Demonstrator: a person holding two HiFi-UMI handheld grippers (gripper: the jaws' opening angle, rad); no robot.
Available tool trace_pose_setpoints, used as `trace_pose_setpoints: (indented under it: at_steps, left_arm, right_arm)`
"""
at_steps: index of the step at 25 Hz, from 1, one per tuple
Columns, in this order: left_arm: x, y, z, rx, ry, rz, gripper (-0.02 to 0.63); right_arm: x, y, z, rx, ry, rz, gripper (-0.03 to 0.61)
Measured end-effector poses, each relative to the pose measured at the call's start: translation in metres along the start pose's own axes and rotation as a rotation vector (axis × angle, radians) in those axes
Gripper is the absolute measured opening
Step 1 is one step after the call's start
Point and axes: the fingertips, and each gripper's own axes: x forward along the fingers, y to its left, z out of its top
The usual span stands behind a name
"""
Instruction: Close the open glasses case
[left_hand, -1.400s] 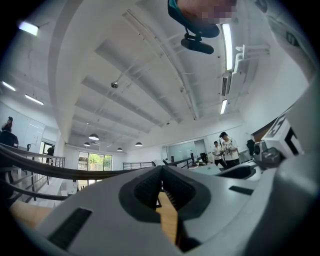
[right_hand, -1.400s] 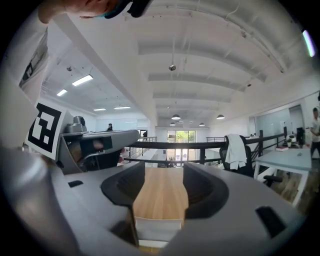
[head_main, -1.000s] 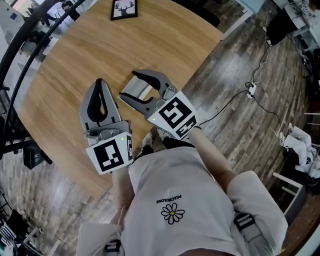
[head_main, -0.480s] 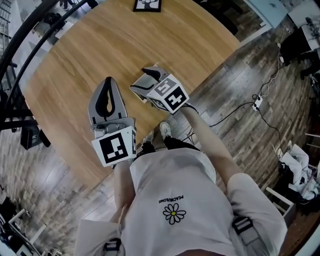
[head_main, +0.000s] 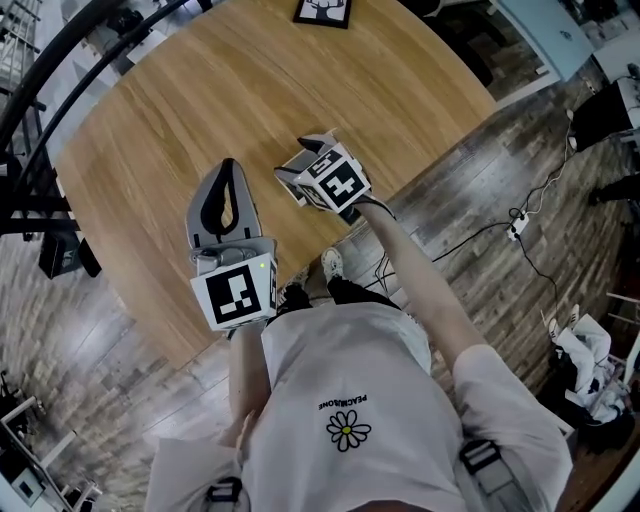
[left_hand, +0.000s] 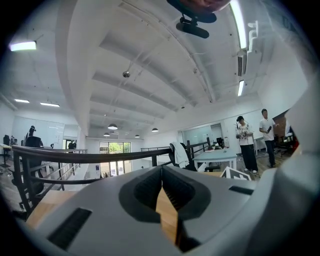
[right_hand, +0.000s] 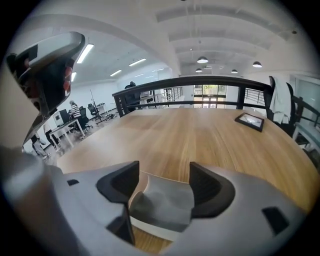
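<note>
The grey glasses case (right_hand: 162, 202) with a pale rim lies on the round wooden table (head_main: 200, 90) near its front edge. My right gripper (head_main: 308, 155) tips down over it. In the right gripper view the case sits between the jaws of the right gripper (right_hand: 164, 182), which have just been opening; the pads stand apart from its sides. In the head view the case is almost wholly hidden under that gripper. I cannot tell how the lid stands. My left gripper (head_main: 228, 168) hovers level to the left, apart from the case, its tips meeting with nothing between them (left_hand: 161, 170).
A black picture frame (head_main: 322, 8) lies at the table's far side, also seen as a dark frame (right_hand: 248, 121) in the right gripper view. A black railing (right_hand: 200, 80) runs behind the table. Cables (head_main: 515, 225) trail on the wooden floor at right. Two people (left_hand: 244, 142) stand far off.
My right gripper has dropped toward the table and tipped downward over the case, which now hides beneath it. The left gripper has shifted a little forward and lower.
</note>
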Motion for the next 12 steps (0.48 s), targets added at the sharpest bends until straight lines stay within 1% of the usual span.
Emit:
trace_pose_setpoints:
  at_steps: [3,12]
  left_arm:
    - [-0.001,0.003,-0.003,-0.001,0.005,0.004,0.018]
    - [0.0,0.0,-0.001,-0.005,0.0,-0.009,0.018]
  right_arm:
    - [0.003,0.002,-0.007,-0.013,0.016,-0.004,0.298]
    - [-0.009,0.006,-0.014,0.001,0.0,-0.017,0.298]
